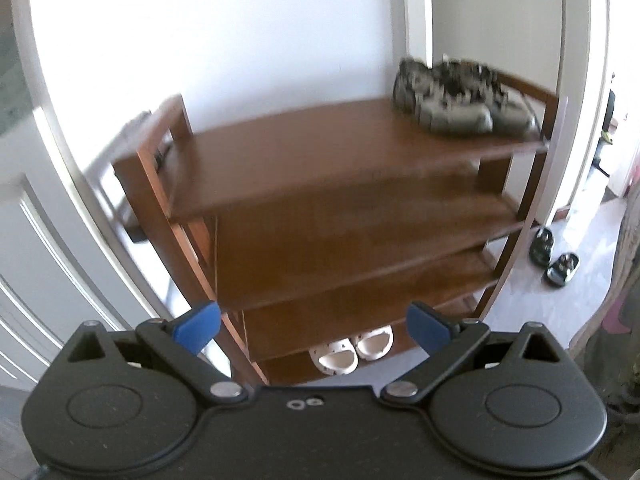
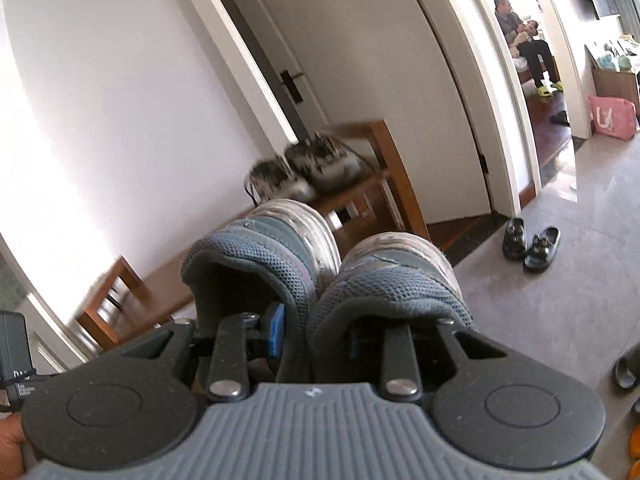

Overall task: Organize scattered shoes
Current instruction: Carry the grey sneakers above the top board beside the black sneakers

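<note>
My right gripper [image 2: 314, 336] is shut on a pair of grey mesh sneakers [image 2: 320, 264], its blue pads pinching their inner heel collars together; the pair hangs in the air in front of the wooden shoe rack [image 2: 380, 184]. A camouflage pair [image 2: 316, 164] sits on the rack's top shelf, at its right end [image 1: 460, 96]. My left gripper [image 1: 314, 328] is open and holds nothing, above the rack's brown shelves [image 1: 320, 168]. White clogs [image 1: 352, 350] stand on the lowest shelf.
Black sandals [image 1: 554, 258] lie on the tiled floor right of the rack [image 2: 530, 246]. A white wall and a closed door [image 2: 360, 60] stand behind the rack. Through a doorway, seated people [image 2: 524, 40] and a pink bag [image 2: 610, 116] show. More slippers [image 2: 626, 368] lie at far right.
</note>
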The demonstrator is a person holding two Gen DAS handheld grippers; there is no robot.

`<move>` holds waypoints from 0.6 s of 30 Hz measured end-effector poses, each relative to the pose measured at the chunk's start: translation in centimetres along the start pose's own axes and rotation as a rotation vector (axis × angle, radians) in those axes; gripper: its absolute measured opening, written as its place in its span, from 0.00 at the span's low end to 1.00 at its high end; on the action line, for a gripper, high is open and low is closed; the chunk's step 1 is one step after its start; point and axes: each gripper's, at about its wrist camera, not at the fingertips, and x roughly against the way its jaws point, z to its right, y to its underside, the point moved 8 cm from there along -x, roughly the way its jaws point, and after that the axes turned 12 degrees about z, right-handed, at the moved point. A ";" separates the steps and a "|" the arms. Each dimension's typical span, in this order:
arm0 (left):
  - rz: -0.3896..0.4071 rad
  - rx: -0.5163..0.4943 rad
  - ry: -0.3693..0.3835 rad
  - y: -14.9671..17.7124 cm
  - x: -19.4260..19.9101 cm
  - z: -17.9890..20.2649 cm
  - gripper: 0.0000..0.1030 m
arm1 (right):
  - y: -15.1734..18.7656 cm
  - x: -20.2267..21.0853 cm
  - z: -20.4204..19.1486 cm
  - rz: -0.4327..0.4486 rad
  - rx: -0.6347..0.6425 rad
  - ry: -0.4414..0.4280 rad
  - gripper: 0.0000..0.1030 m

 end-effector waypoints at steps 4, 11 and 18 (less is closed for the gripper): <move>0.022 -0.018 -0.010 -3.1 1.9 0.8 0.97 | -2.2 0.8 -0.8 -0.003 -0.002 -0.032 0.32; 0.048 -0.055 -0.014 -6.2 4.1 3.1 0.97 | -5.6 1.7 -1.6 -0.002 -0.027 -0.094 0.32; 0.093 -0.030 -0.002 -8.7 5.8 4.4 0.97 | -8.4 1.2 -2.8 -0.015 0.029 -0.159 0.32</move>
